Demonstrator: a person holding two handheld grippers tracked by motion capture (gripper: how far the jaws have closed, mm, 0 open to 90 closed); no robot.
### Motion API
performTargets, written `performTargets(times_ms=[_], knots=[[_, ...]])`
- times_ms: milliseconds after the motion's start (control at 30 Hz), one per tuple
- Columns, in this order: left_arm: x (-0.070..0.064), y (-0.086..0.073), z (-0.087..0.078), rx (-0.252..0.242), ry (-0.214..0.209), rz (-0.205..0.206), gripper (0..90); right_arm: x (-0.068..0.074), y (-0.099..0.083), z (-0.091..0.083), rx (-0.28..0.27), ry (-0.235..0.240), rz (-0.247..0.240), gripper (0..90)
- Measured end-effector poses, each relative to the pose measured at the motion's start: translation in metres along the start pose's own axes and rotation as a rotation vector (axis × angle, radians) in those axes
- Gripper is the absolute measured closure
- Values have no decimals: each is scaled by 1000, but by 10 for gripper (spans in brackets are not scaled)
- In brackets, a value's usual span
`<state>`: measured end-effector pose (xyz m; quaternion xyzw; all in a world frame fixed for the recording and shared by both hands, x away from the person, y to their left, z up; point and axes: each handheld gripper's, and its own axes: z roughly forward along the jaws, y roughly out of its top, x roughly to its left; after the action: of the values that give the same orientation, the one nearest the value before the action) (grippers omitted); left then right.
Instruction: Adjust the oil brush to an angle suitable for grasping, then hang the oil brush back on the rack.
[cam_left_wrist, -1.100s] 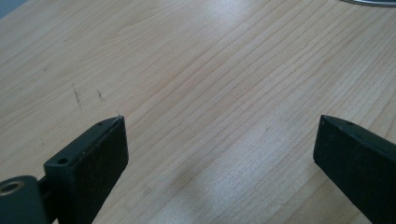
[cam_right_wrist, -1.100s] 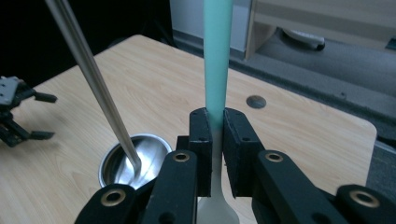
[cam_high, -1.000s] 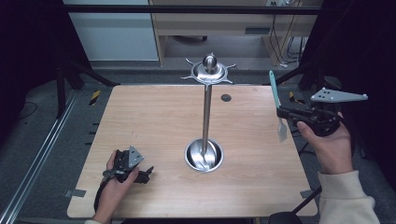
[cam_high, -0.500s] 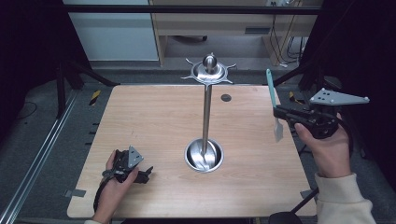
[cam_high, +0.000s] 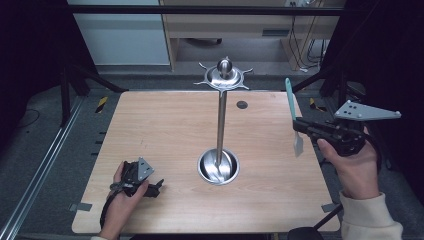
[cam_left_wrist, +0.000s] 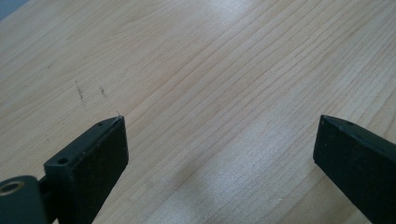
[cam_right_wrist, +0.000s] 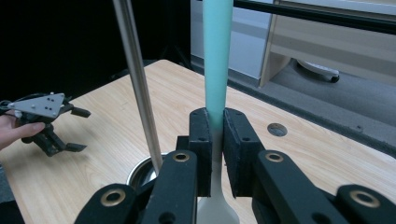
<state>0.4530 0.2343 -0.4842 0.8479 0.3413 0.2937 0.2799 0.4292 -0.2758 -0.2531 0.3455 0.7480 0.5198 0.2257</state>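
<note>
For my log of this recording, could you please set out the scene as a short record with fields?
surface: wooden table
stand: metal stand upright, round base near the table's middle, hooked ring at the top
held item: spatula, teal handle up, pale blade down
right gripper: shut on the spatula, raised over the table's right edge
left gripper: open, low over the table's near left part, holding nothing
hooks: none holds anything

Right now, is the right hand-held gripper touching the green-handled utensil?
Touching. In the right gripper view, the right hand-held gripper has both jaws pressed against the green-handled utensil, no gap either side.
</note>
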Motion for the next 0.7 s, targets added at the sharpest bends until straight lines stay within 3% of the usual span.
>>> performTargets(times_ms=[700], knots=[[-1, 1, 0, 8, 0, 15, 28, 21, -6, -5, -51, 29, -17, 825]])
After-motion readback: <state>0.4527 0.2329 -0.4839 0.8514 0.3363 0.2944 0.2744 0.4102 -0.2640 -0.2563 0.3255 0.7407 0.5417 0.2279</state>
